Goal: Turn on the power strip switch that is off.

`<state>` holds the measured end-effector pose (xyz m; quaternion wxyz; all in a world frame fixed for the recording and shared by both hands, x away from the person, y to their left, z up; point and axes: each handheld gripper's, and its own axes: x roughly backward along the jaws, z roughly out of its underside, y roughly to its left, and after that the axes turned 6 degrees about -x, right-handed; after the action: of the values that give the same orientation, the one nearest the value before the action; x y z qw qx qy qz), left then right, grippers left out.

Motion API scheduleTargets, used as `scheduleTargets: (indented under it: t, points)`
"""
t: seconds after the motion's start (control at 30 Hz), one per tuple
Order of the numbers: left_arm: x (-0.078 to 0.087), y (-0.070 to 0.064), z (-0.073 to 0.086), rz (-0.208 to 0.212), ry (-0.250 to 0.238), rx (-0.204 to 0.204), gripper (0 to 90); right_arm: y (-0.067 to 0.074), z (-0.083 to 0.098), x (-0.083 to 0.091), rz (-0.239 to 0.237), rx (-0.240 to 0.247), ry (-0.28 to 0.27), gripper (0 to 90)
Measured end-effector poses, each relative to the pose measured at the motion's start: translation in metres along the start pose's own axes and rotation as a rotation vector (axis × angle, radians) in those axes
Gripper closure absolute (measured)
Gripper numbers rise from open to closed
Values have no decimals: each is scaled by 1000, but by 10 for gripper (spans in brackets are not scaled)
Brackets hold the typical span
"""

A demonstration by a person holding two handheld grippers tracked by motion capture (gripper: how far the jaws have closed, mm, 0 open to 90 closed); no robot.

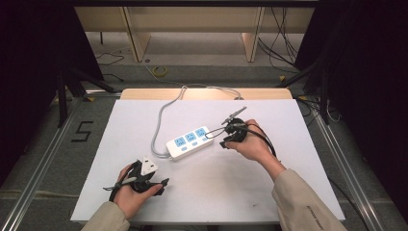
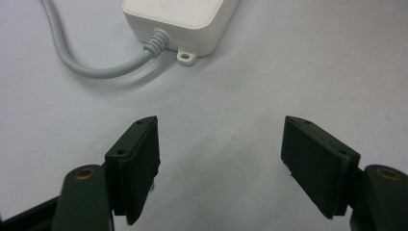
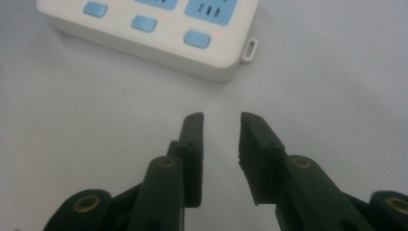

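Your right gripper (image 3: 221, 118) sits just beside the white plastic power strip with blue sockets (image 1: 189, 142) mid-table, fingers parted, empty. Your left gripper (image 2: 220, 126) near the table's front-left edge has fingers spread wide, empty.

Power strip (image 2: 178, 21): far end cut off by the top edge in the left gripper view; sockets (image 3: 211, 9) likewise cropped in the right gripper view. Grey cable (image 1: 166, 108): runs beyond the strip, off the table's far edge, its plug hidden.

A white table (image 1: 269, 192) carried a white power strip (image 1: 189, 142) with blue sockets, its grey cord (image 1: 159, 126) trailing toward the far edge.
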<state>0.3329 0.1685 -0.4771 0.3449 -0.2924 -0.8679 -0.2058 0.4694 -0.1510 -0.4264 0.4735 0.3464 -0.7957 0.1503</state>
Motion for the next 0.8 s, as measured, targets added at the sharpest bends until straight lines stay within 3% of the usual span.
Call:
scheduleTargets:
  t: [0.53, 0.8]
  points:
    - [0, 2, 2, -4, 4, 5, 295, -16, 70, 29, -6, -50, -93, 569]
    - [0, 2, 2, -8, 4, 10, 295, -19, 109, 40, -3, -70, -152, 543]
